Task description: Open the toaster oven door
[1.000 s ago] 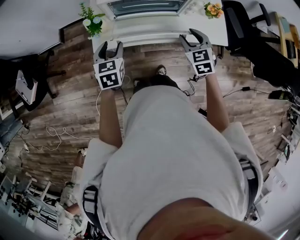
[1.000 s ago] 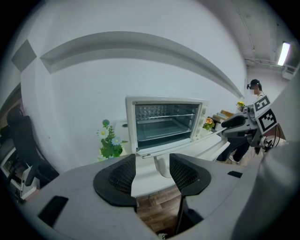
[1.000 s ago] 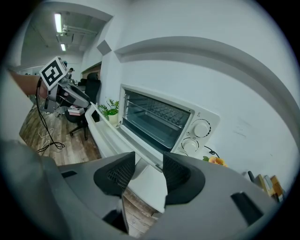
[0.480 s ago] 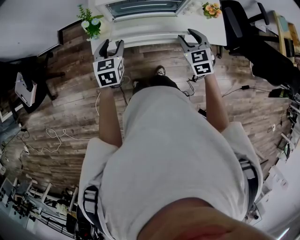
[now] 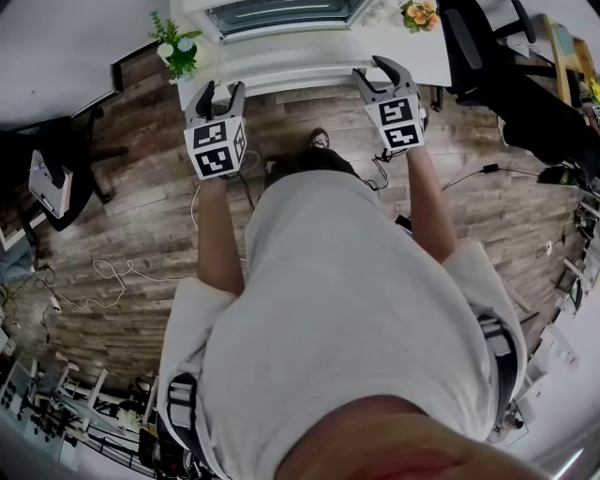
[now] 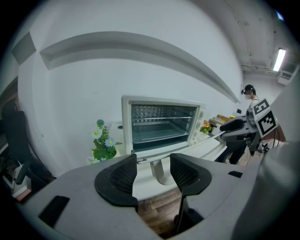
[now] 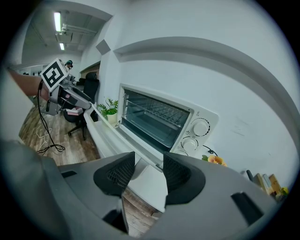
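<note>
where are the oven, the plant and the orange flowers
oven [image 6: 161, 126]: left gripper view, middle of its front
plant [image 6: 104, 149]: left gripper view, on its green leaves
orange flowers [image 5: 419, 15]: head view, on the blossoms

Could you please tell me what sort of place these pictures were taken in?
Probably an office or lab workroom: a toaster oven stands on a white desk, an office chair beside it, loose cables on the wooden floor.
</note>
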`<act>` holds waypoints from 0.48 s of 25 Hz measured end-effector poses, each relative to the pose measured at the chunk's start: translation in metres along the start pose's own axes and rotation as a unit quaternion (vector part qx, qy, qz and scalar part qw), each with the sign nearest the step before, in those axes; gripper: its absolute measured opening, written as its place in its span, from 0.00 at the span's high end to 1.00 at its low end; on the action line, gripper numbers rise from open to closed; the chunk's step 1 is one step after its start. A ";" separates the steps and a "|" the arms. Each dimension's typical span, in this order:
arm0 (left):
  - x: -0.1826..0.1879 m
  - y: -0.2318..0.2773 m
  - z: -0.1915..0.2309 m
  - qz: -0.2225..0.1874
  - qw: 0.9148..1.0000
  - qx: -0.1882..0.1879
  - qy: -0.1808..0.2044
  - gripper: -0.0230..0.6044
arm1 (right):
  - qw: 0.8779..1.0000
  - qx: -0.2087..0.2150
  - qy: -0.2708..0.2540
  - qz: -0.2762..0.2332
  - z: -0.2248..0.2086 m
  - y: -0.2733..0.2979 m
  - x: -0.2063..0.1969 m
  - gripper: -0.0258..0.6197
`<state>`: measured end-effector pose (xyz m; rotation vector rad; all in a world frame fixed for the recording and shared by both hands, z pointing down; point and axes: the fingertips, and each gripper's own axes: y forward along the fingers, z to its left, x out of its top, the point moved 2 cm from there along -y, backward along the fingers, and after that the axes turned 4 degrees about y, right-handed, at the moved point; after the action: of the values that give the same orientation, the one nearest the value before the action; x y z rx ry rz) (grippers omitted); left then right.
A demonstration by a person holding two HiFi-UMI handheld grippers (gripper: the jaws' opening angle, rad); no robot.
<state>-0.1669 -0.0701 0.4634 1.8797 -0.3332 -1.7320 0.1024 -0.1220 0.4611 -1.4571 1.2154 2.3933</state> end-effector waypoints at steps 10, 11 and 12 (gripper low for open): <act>0.000 -0.001 -0.001 0.006 1.000 0.000 0.013 0.59 | 0.997 -0.015 0.069 0.007 -0.006 0.001 -0.006 0.64; 0.000 0.000 -0.001 0.007 1.000 0.000 0.015 0.59 | 0.997 -0.013 0.070 0.008 -0.005 0.001 -0.006 0.64; -0.001 -0.001 -0.001 0.008 1.000 -0.001 0.016 0.59 | 0.998 -0.012 0.068 0.009 -0.005 0.001 -0.006 0.64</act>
<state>-0.1658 -0.0689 0.4637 1.8973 -0.3342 -1.6884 0.1085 -0.1244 0.4655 -1.6479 1.2369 2.3617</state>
